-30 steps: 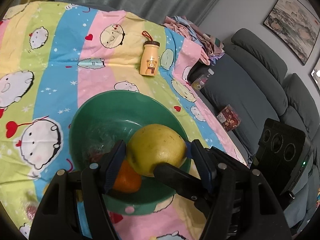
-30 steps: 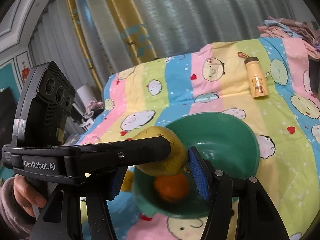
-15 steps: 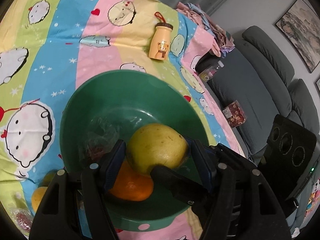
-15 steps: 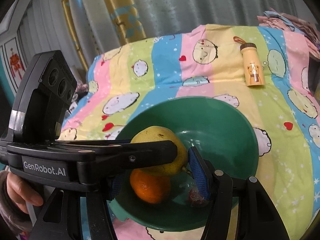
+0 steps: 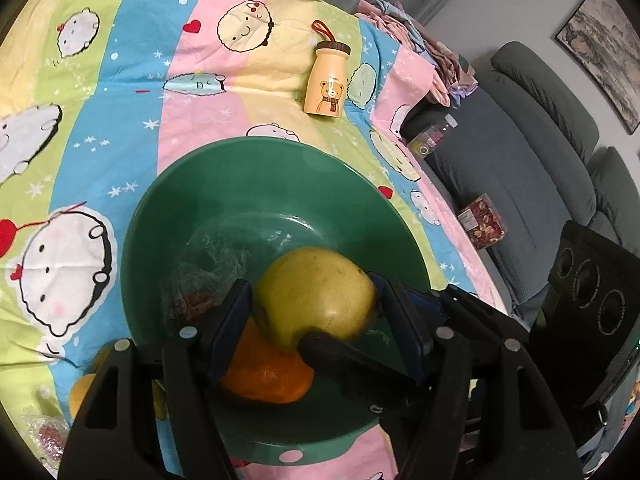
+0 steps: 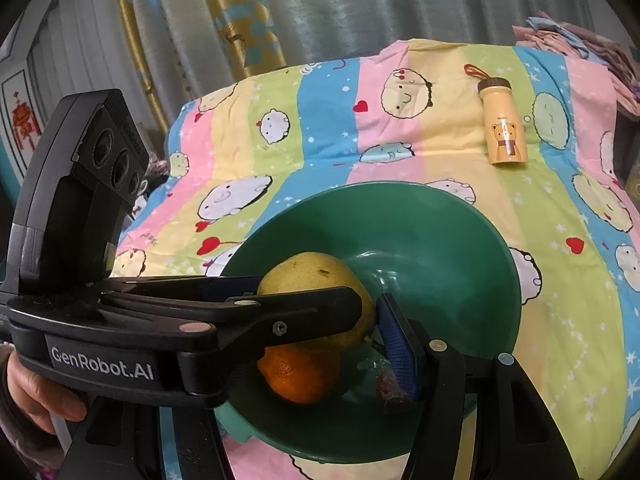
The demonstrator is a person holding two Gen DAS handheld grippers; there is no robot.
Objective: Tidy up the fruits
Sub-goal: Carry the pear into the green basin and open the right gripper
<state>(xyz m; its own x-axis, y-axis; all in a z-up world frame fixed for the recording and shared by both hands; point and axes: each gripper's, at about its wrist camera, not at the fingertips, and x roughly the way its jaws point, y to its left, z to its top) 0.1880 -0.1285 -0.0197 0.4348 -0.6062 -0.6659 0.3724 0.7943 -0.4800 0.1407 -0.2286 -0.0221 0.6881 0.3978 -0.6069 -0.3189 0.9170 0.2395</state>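
**Setting the big fruit down into the bowl, both grippers on it**

Left wrist view: your left gripper (image 5: 316, 310) has the large yellow-green round fruit (image 5: 316, 280) between its jaws. They have just been opening slightly, though the pads look to be touching it. The fruit sits on the orange citrus fruit (image 5: 264, 380) inside the green plastic bowl (image 5: 260, 148). Right wrist view: your right gripper (image 6: 316, 336) holds the same fruit at a medium width, with one pad hidden behind the left gripper. Next, I'd judge, you free both jaws without rolling it off the orange.
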